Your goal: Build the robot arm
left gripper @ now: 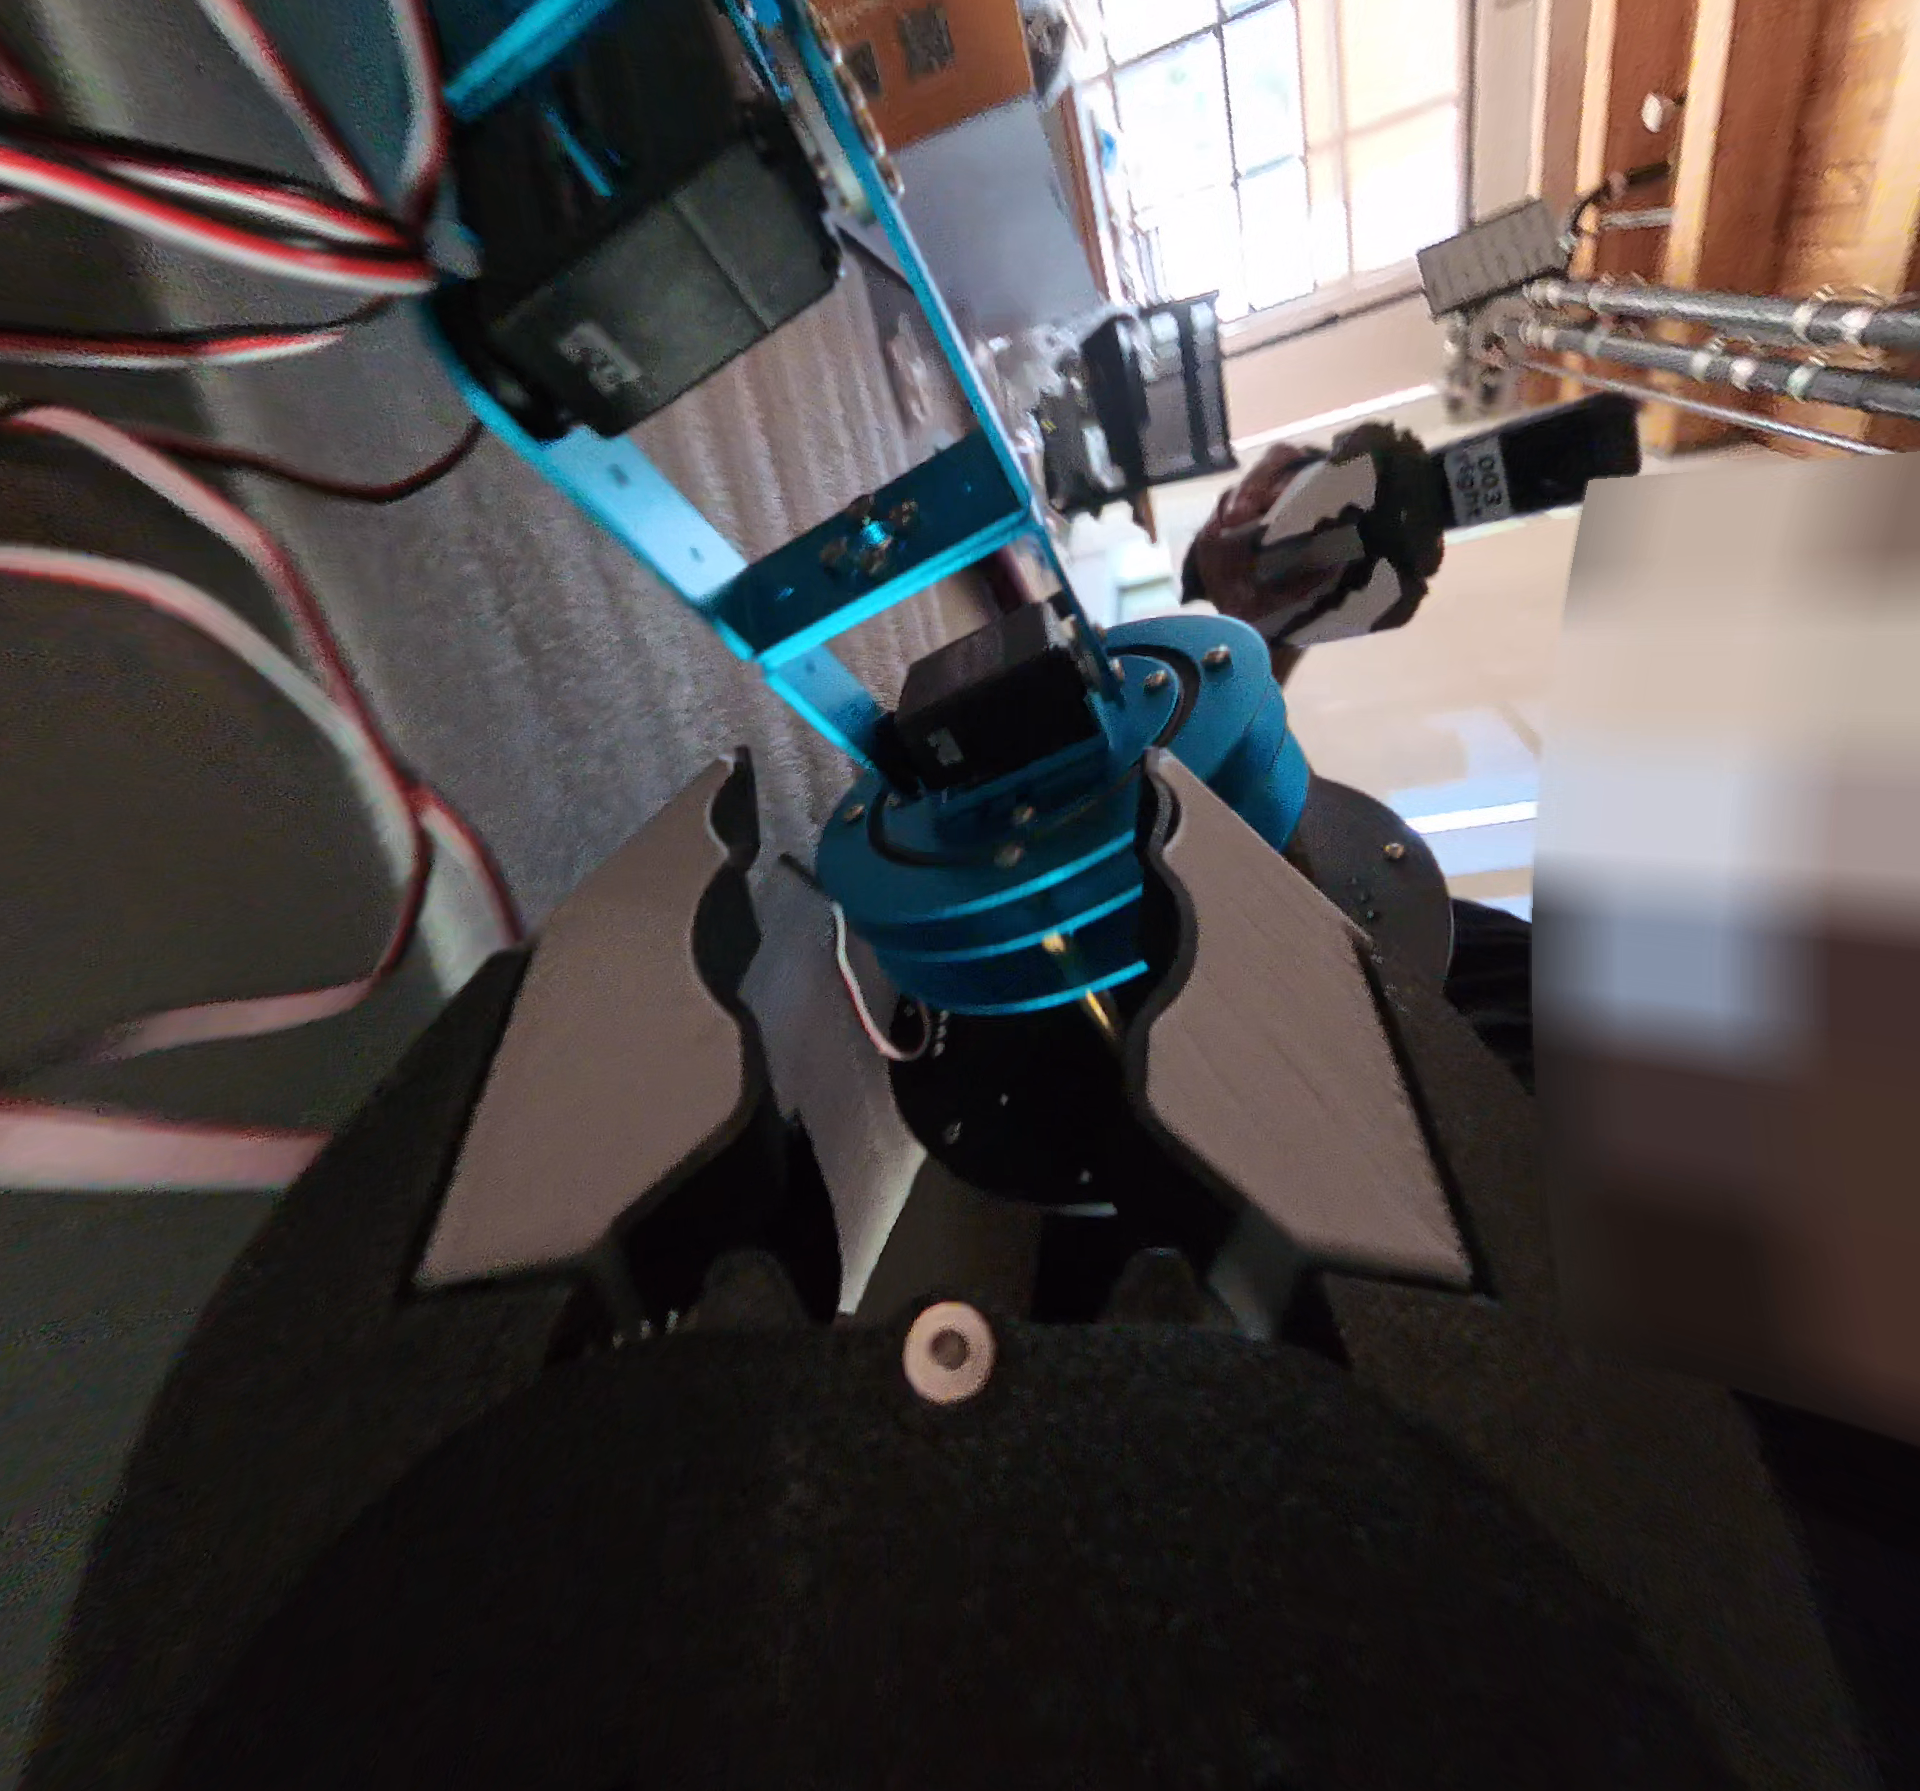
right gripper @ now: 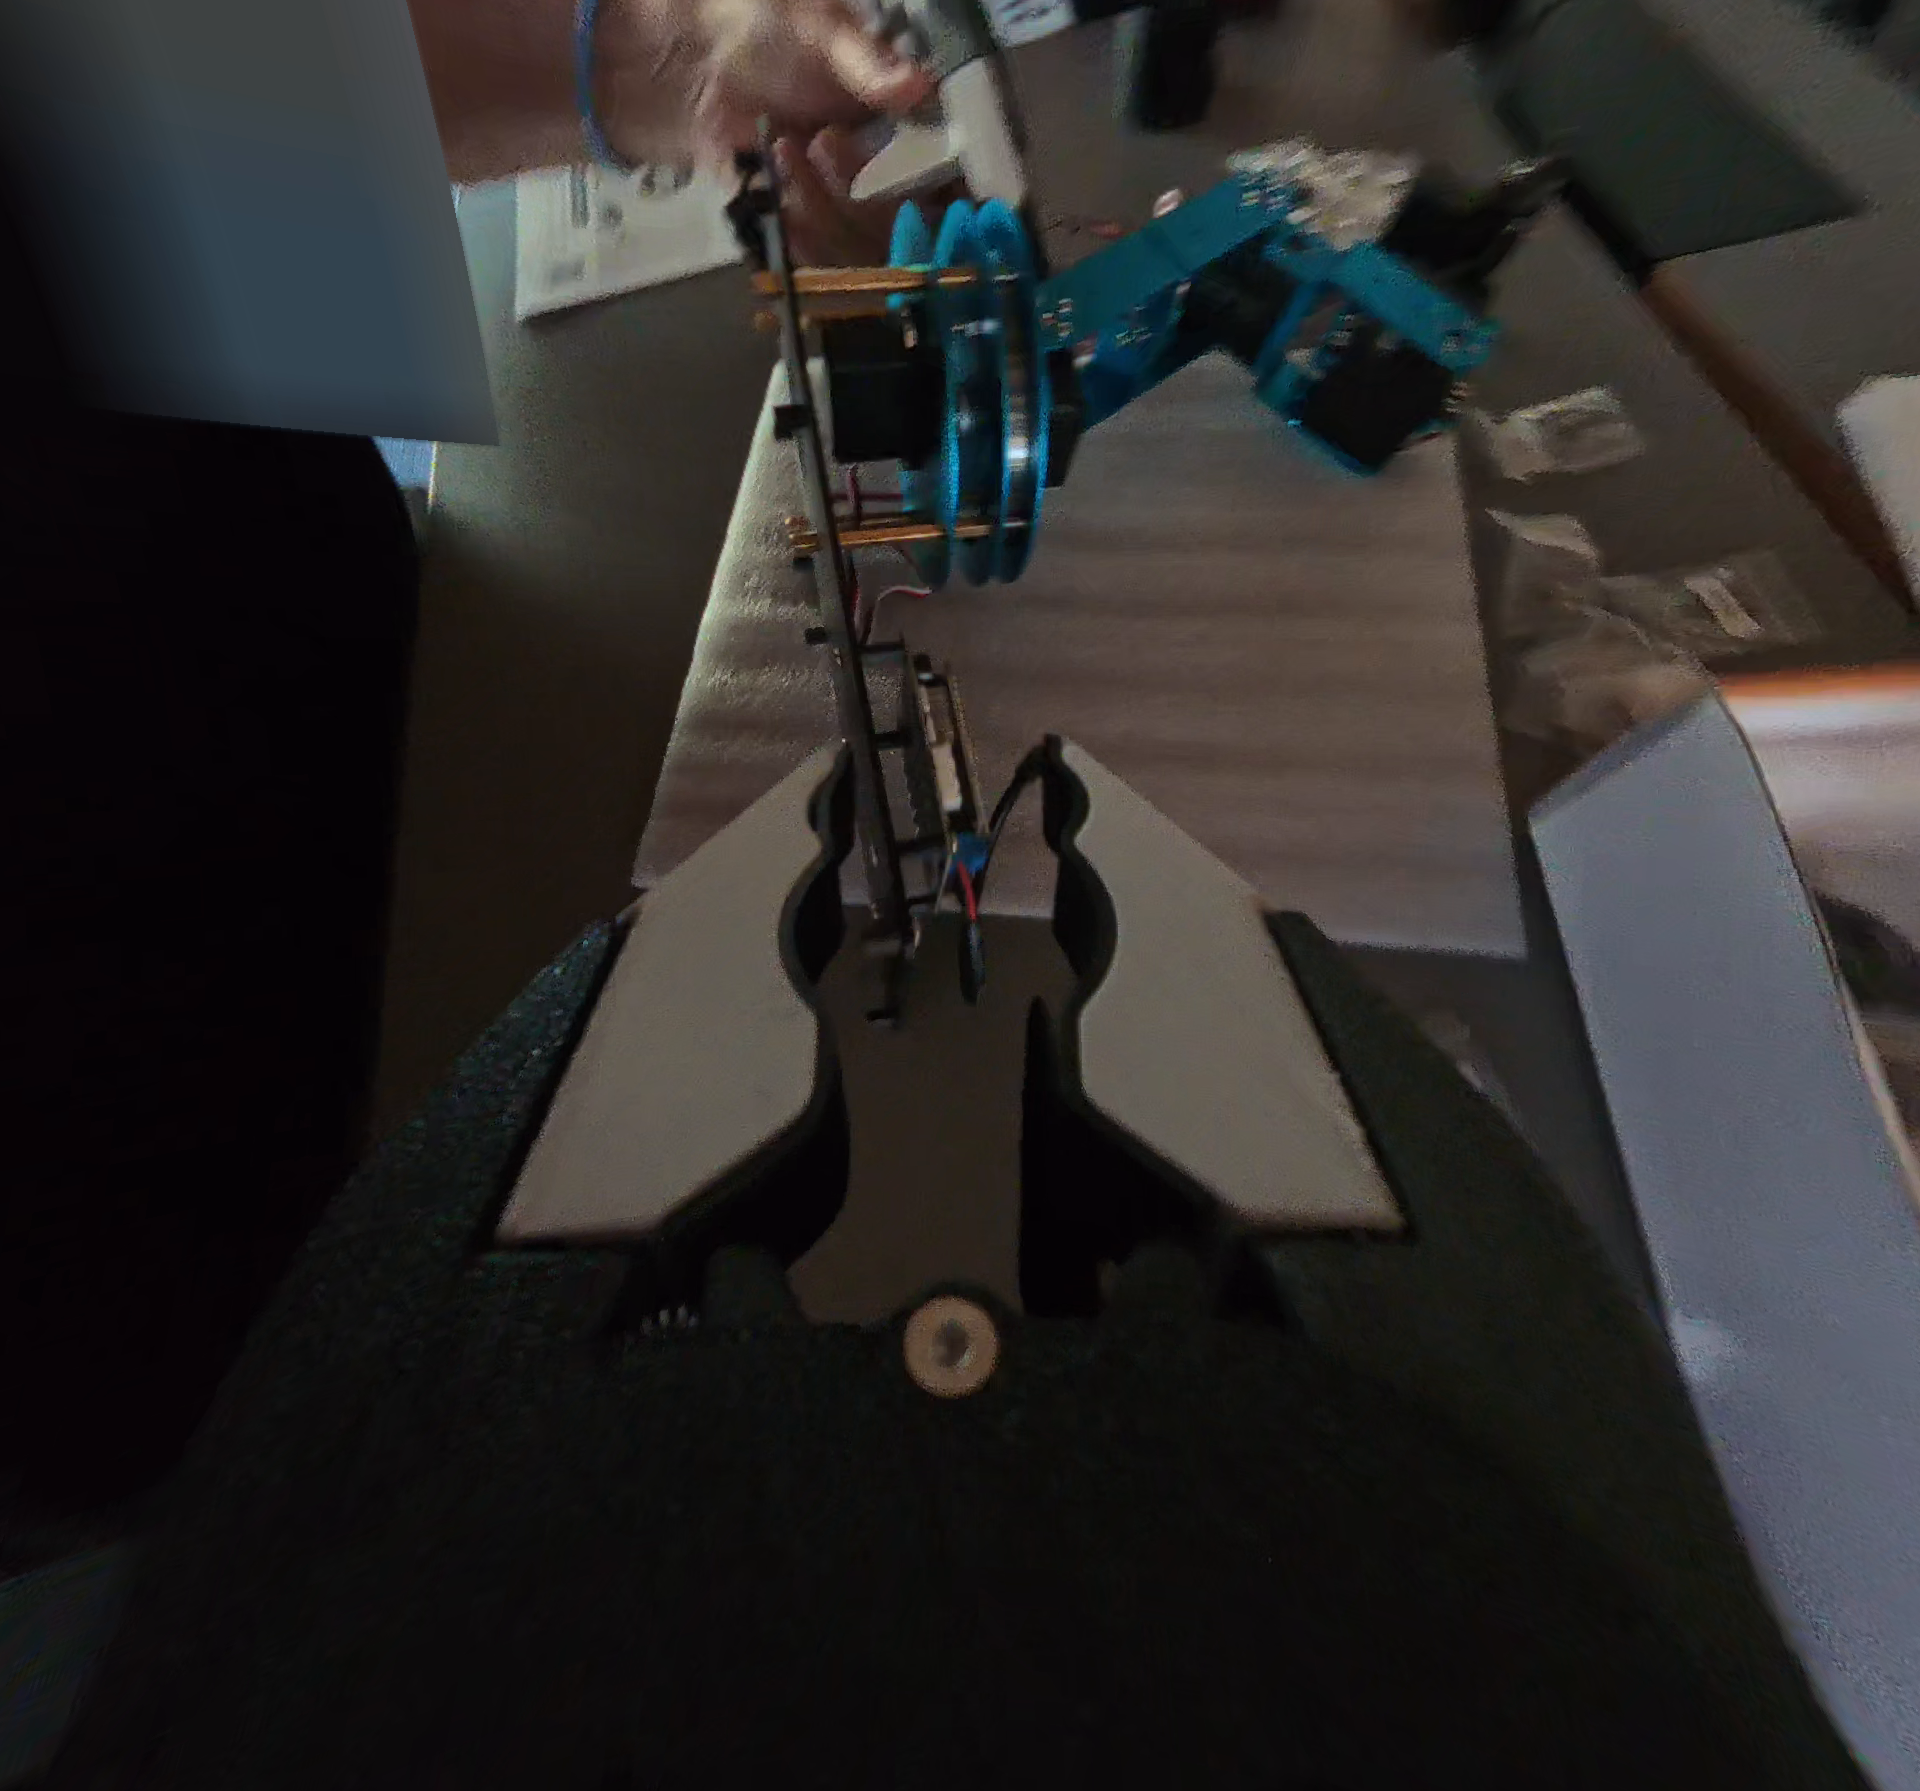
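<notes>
A small blue robot-arm kit lies tipped on its side on a grey foam sheet (right gripper: 1195,661). Its round blue turntable (left gripper: 987,900) sits between my left gripper's (left gripper: 951,785) fingers. The right finger touches it and a gap shows at the left finger, so the gripper is open. The blue arm links with black servos (left gripper: 665,287) reach up and left past the camera. My right gripper (right gripper: 945,770) straddles the kit's thin black base plate (right gripper: 821,515) and its circuit board (right gripper: 935,765). The plate lies against the left finger, with a gap at the right finger.
Red, white and black servo wires (left gripper: 260,224) loop at the left. A hand holds the right gripper (left gripper: 1330,536) beyond the turntable, and another hand (right gripper: 727,68) holds the left gripper. Printed sheets (right gripper: 613,235), plastic bags (right gripper: 1621,536) and a white box (right gripper: 1704,1066) lie around the foam. Across from one pair of fingers to the other is roughly 25 cm.
</notes>
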Tool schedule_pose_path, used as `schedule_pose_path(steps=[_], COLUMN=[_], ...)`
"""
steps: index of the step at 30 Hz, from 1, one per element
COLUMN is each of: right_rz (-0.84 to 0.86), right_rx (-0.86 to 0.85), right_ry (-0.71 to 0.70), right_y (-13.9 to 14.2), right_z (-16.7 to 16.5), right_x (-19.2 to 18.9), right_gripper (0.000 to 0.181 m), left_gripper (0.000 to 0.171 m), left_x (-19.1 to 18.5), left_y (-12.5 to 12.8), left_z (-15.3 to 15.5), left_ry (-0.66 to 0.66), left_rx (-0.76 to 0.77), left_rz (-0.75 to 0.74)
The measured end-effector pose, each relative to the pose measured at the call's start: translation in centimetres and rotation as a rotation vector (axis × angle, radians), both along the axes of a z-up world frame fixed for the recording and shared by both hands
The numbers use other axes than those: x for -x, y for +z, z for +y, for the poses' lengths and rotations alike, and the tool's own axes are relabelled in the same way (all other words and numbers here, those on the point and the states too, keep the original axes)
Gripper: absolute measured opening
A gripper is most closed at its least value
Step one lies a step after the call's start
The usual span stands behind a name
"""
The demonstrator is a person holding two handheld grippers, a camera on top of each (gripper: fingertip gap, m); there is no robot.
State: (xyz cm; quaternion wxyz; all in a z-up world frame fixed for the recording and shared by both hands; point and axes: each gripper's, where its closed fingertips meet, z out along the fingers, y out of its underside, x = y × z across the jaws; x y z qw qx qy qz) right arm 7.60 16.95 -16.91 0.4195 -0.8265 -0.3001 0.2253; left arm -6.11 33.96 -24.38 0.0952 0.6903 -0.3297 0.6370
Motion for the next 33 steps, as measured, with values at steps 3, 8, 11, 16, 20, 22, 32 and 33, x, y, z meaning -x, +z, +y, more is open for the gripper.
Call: schedule_pose_path(steps=[3,8,11,16,20,22,32,33], right_rz=[0.118,0.116,0.041,-0.01,-0.064,-0.054,-0.003,0.029], right_rx=[-0.006,-0.027,-0.111,-0.3,-0.32,-0.32,-0.277,-0.231], right_ry=[-0.112,-0.242,-0.37,-0.558,-0.615,-0.63,-0.81,-0.801], right_y=[-1.3,-4.4,-3.9,-3.4,-4.9,-4.9,-5.0,-5.4], right_z=[-2.5,-4.1,-5.1,-9.0,-11.6,-12.5,-16.1,-16.0], right_x=[-1.4,-0.6,-0.8,1.4,4.3,4.8,1.0,0.9], right_gripper=[0.04,0.042,0.037,0.029,0.032,0.033,0.039,0.044], left_gripper=[0.085,0.074,0.071,0.065,0.059,0.057,0.041,0.04], left_x=[2.8,6.1,7.5,10.2,10.5,9.8,5.6,5.4], left_y=[1.4,4.6,6.3,8.3,8.4,7.8,2.6,2.4], left_z=[1.1,0.6,-2.0,-7.8,-13.6,-16.6,-26.4,-27.1], left_ry=[0.08,0.17,0.184,0.307,0.408,0.432,0.287,0.248], left_rx=[-0.052,-0.218,-0.426,-0.7,-0.861,-0.878,-1.175,-1.19], left_rz=[-0.068,-0.224,-0.292,-0.342,-0.372,-0.382,-0.231,-0.225])
